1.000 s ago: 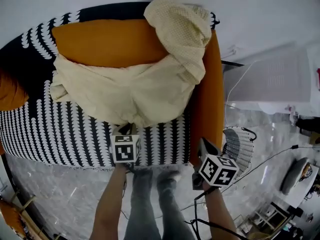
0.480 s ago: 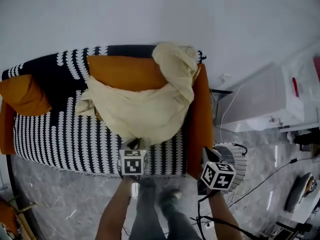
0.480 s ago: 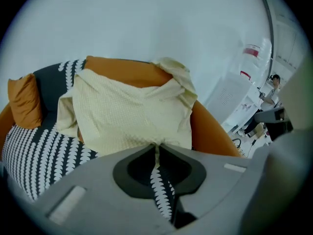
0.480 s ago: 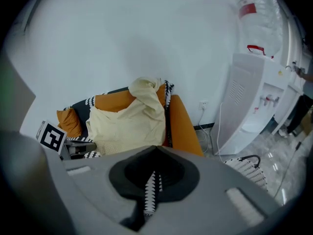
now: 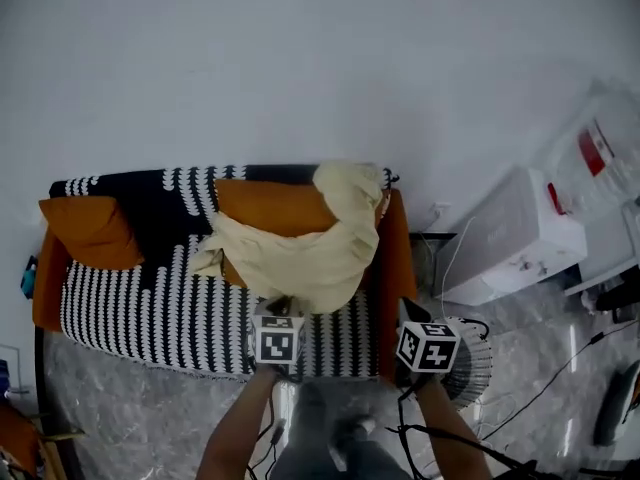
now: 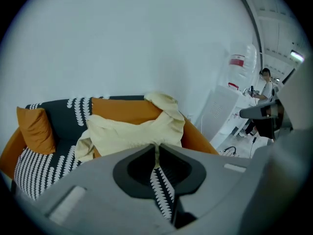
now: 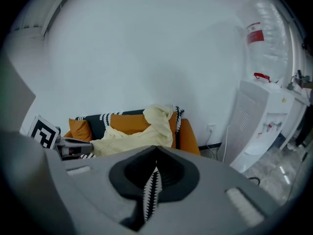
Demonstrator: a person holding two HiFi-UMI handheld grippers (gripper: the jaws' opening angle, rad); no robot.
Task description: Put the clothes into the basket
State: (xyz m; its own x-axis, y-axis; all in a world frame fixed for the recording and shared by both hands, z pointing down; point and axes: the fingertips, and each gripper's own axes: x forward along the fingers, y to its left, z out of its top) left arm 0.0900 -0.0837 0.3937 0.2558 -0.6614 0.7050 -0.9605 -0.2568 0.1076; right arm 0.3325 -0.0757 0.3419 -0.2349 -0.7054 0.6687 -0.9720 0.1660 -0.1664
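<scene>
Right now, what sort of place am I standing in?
Probably a living-room-style corner, perhaps inside an office. There is an orange sofa with a black-and-white patterned cover, a cream cloth garment draped over it, and a white floor-standing water dispenser against the plain wall beside it.

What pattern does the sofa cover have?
The sofa cover is black with rows of white leaf-like marks; the head view shows it best.

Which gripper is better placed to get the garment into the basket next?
Left, probably. The left gripper is shut on the hem of the cream garment, so it can carry it over. The right gripper is shut and empty, beside the basket.
</scene>
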